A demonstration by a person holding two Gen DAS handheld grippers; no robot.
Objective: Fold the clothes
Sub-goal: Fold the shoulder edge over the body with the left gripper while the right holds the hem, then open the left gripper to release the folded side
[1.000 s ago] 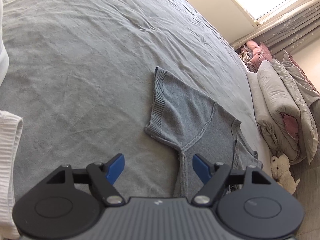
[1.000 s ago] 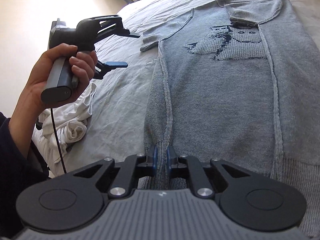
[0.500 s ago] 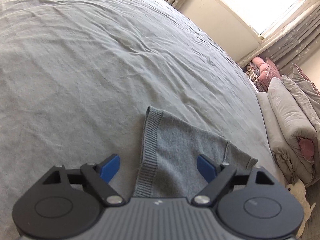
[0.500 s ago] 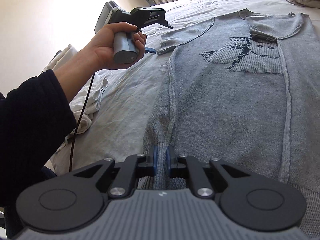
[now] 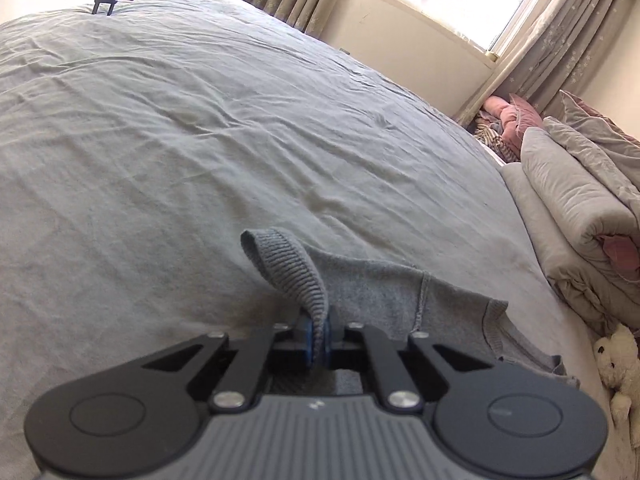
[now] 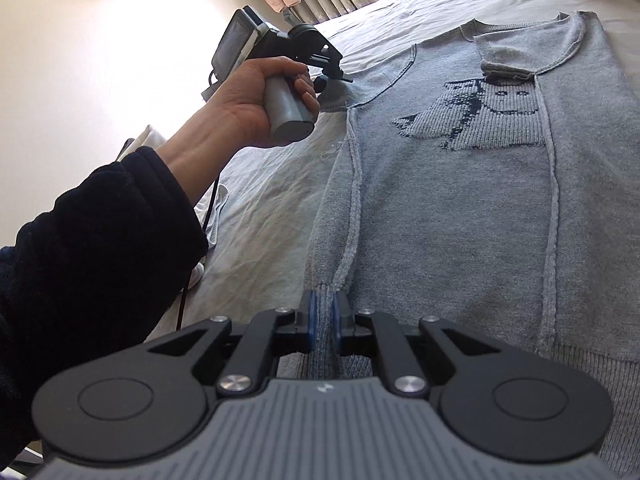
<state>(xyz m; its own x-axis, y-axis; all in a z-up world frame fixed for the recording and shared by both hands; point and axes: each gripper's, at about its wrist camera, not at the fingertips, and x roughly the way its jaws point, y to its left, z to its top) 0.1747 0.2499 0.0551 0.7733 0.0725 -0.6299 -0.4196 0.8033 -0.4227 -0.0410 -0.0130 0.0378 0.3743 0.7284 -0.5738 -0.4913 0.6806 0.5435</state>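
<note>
Now, working left to right with the grey sweater (image 6: 460,216) as my landmark: beyond its left edge, a small heap of white laundry (image 6: 148,140) sits on the grey bed sheet (image 5: 200,140), out of the way. My left gripper (image 5: 316,338) has just been closing and now pinches the ribbed cuff (image 5: 292,272) of the sweater's left sleeve, which curls up between the pads. I judge that grip is there to carry the sleeve inward over the chest. The sweater lies flat, face up, its knitted cat motif (image 6: 480,120) showing and the other sleeve already folded across near the collar. At the left corner of the hem, my right gripper (image 6: 323,322) is clamped on the ribbing, likely so both corners travel together.
</note>
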